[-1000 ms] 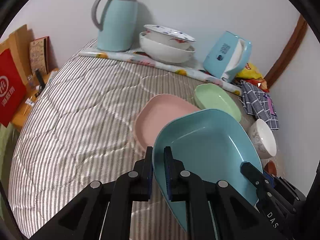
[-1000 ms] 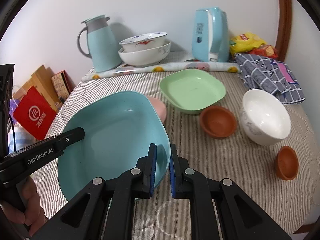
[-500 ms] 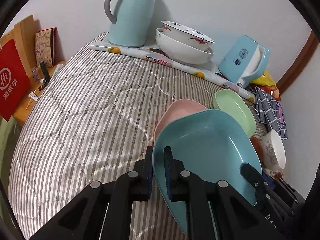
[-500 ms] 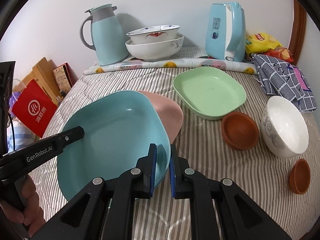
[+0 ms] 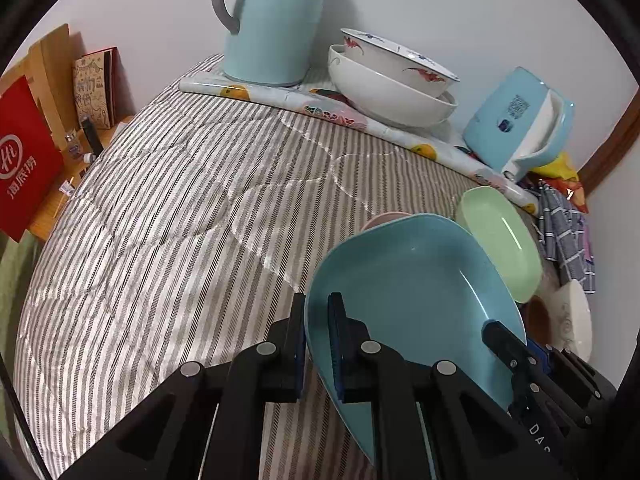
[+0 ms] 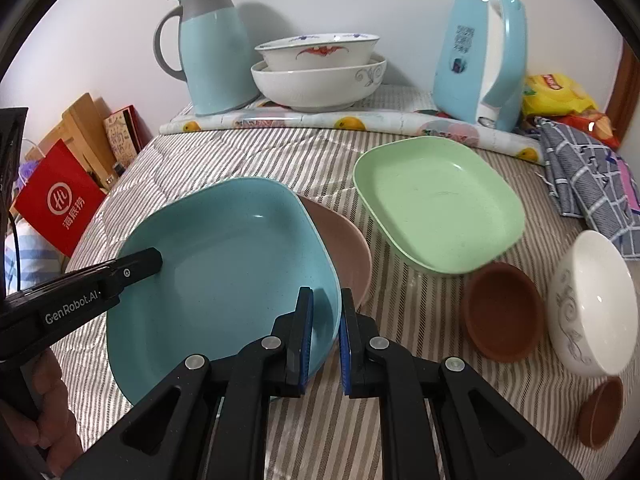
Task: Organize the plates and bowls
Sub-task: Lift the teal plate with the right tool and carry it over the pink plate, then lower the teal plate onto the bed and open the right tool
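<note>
While both tongs stay clenched on opposite rims of the blue plate [image 5: 408,292], the left wrist view has drawn nearer the far wall than a second ago: the thermos jug [image 5: 272,20] now runs off the top edge, and the stacked white bowls [image 5: 392,88] loom larger. The left tongs [image 5: 316,340] pinch the plate's near-left rim, one pad on each face. A second ago much of the pink plate [image 5: 384,217] lay bare beyond the blue one; now only a sliver peeks past its far rim. The green plate [image 5: 500,240] lies just beside the blue plate's right edge on the striped quilt [image 5: 180,220], and the right tongs [image 5: 504,336] reach in from the lower right onto the opposite rim.

From the right wrist view, the right tongs [image 6: 325,320] grip the blue plate [image 6: 224,272] at its near-right rim, while the left tongs [image 6: 152,260] bite the far-left rim, a hand [image 6: 44,412] below them. The blue plate hangs tilted over the pink plate [image 6: 348,248], covering its left part; earlier only a small pink edge showed here. Green plate [image 6: 436,200], two brown saucers [image 6: 500,316] [image 6: 600,412] and a white bowl [image 6: 592,300] sit closer in frame than before.
</note>
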`<state>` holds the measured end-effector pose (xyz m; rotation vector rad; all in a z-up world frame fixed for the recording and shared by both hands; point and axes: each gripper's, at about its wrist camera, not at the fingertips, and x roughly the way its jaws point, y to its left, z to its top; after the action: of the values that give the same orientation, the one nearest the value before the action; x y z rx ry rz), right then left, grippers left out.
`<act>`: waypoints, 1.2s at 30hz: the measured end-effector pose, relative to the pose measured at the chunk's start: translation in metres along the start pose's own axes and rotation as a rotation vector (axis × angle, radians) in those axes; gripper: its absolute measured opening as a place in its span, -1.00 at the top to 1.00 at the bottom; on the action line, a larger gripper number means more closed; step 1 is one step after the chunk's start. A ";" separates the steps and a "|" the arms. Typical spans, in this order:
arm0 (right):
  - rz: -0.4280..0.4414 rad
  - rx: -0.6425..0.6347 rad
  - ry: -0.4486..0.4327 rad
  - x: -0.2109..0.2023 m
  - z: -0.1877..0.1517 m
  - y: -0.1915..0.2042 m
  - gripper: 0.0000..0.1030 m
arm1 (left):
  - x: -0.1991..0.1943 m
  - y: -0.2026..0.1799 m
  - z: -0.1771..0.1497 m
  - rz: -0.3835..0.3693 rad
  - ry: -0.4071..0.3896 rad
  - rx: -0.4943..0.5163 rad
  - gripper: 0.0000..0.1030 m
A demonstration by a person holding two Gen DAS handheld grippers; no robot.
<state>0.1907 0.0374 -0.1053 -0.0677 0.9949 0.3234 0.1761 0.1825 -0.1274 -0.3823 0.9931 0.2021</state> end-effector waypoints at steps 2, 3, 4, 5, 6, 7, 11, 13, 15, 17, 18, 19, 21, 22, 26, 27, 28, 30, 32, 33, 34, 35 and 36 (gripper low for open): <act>0.000 -0.007 0.008 0.006 0.003 -0.002 0.77 | 0.005 0.000 0.001 0.003 0.007 -0.001 0.79; -0.003 -0.018 0.011 0.009 0.005 -0.002 0.77 | 0.008 0.000 0.001 0.004 0.011 -0.003 0.79; -0.007 -0.024 0.014 0.011 0.007 -0.002 0.77 | 0.010 0.000 0.002 0.003 0.012 -0.004 0.79; -0.010 -0.030 0.013 0.011 0.008 -0.002 0.77 | 0.011 -0.001 0.002 0.003 0.010 -0.003 0.79; -0.011 -0.037 0.013 0.012 0.009 -0.003 0.77 | 0.012 -0.001 0.003 0.002 0.008 -0.003 0.79; -0.011 -0.045 0.015 0.013 0.010 -0.003 0.77 | 0.012 -0.002 0.004 0.003 0.007 -0.003 0.79; -0.014 -0.065 0.016 0.018 0.014 -0.006 0.76 | 0.013 -0.007 0.004 0.016 0.007 0.011 0.79; -0.013 -0.089 0.014 0.020 0.016 -0.006 0.75 | 0.011 -0.007 0.002 0.019 0.007 0.014 0.78; -0.006 -0.103 0.011 0.022 0.017 -0.006 0.74 | 0.011 -0.005 0.001 0.015 0.011 0.010 0.75; -0.006 -0.112 0.007 0.025 0.019 -0.006 0.73 | 0.011 -0.005 0.001 0.008 0.014 0.002 0.73; -0.006 -0.117 0.004 0.026 0.020 -0.006 0.73 | 0.011 -0.005 0.000 0.009 0.013 0.002 0.73; -0.005 -0.120 -0.002 0.026 0.021 -0.006 0.73 | 0.011 -0.006 0.000 0.008 0.013 0.003 0.73; 0.001 -0.125 -0.005 0.025 0.022 -0.007 0.70 | 0.011 -0.006 -0.002 0.010 0.014 0.002 0.73; 0.002 -0.124 -0.014 0.023 0.022 -0.008 0.64 | 0.011 -0.007 -0.002 0.011 0.010 0.001 0.71; -0.035 -0.124 -0.077 0.008 0.019 -0.010 0.06 | 0.010 -0.007 -0.005 0.010 0.000 0.001 0.68; -0.036 -0.123 -0.090 0.004 0.018 -0.011 0.06 | 0.010 -0.007 -0.006 0.012 -0.001 0.001 0.68; -0.035 -0.117 -0.096 -0.001 0.017 -0.013 0.06 | 0.011 -0.007 -0.007 0.009 0.004 -0.001 0.68; -0.034 -0.104 -0.094 -0.007 0.015 -0.015 0.05 | 0.013 -0.008 -0.010 0.009 0.016 -0.006 0.66; -0.025 -0.085 -0.089 -0.013 0.009 -0.018 0.02 | 0.016 -0.010 -0.013 0.018 0.029 0.004 0.52; -0.020 -0.077 -0.087 -0.016 0.006 -0.019 -0.01 | 0.017 -0.012 -0.015 0.031 0.032 0.014 0.48; -0.011 -0.069 -0.085 -0.019 0.001 -0.020 -0.02 | 0.018 -0.014 -0.017 0.045 0.033 0.026 0.44; -0.007 -0.064 -0.083 -0.021 -0.002 -0.021 -0.03 | 0.018 -0.014 -0.019 0.053 0.034 0.031 0.42; -0.005 -0.059 -0.082 -0.024 -0.006 -0.023 -0.03 | 0.017 -0.015 -0.020 0.056 0.035 0.032 0.41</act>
<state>0.1804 0.0088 -0.0907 -0.1093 0.9043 0.3482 0.1747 0.1610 -0.1478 -0.3300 1.0410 0.2309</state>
